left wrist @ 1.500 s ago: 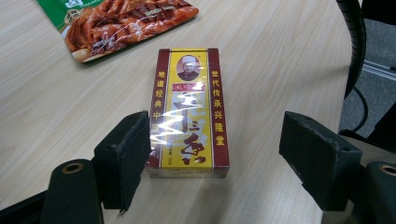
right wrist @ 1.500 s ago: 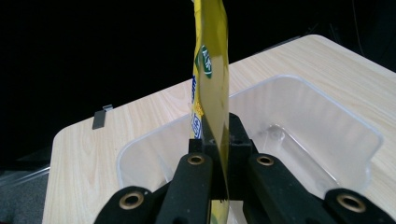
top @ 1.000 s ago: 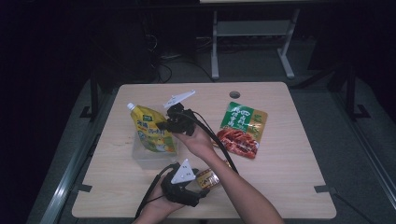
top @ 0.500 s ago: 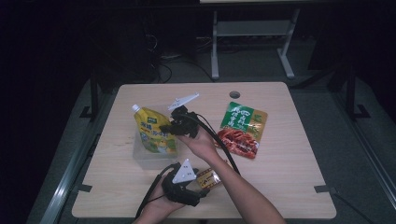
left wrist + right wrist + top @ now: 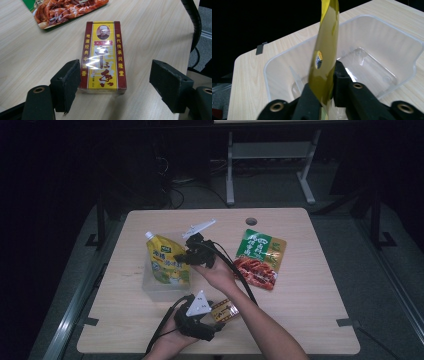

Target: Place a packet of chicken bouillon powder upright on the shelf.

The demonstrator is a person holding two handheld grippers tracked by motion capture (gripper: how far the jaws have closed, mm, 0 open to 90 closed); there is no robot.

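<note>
1. Right gripper (image 5: 325, 93): jaws pinched tight on the edge of a yellow pouch (image 5: 325, 50), just been closing the last bit. Pouch hangs upright between the pads, seen edge-on in the right gripper view.
2. Pouch (image 5: 169, 262) in the high view: held over a clear plastic tub (image 5: 150, 287), white cap at top left, printed face twd the camera. Whether its bottom touches the tub floor, can't tell.
3. Tub (image 5: 387, 50) in the right gripper view: see-through, rounded corners, sits on the table (image 5: 247, 75) just below and beyond the jaws.
4. Right gripper (image 5: 192, 257) in the high view sits near table centre, w/ the grey plate on top and cable trailing back along the forearm.
5. Left gripper (image 5: 115, 82): jaws spread wide, gripping nothing. A red-and-yellow box (image 5: 103, 55) lies flat on the table between them; left pad is just beside the box's near corner, right pad well apart.
6. Left gripper (image 5: 212, 317) is at the near table edge in the high view, box (image 5: 225, 310) just ahead of it.
7. Farther out: a green-and-red food packet (image 5: 260, 257) flat on the right part of the table (image 5: 310, 320), its corner also at top left in the left gripper view (image 5: 67, 10).
</note>
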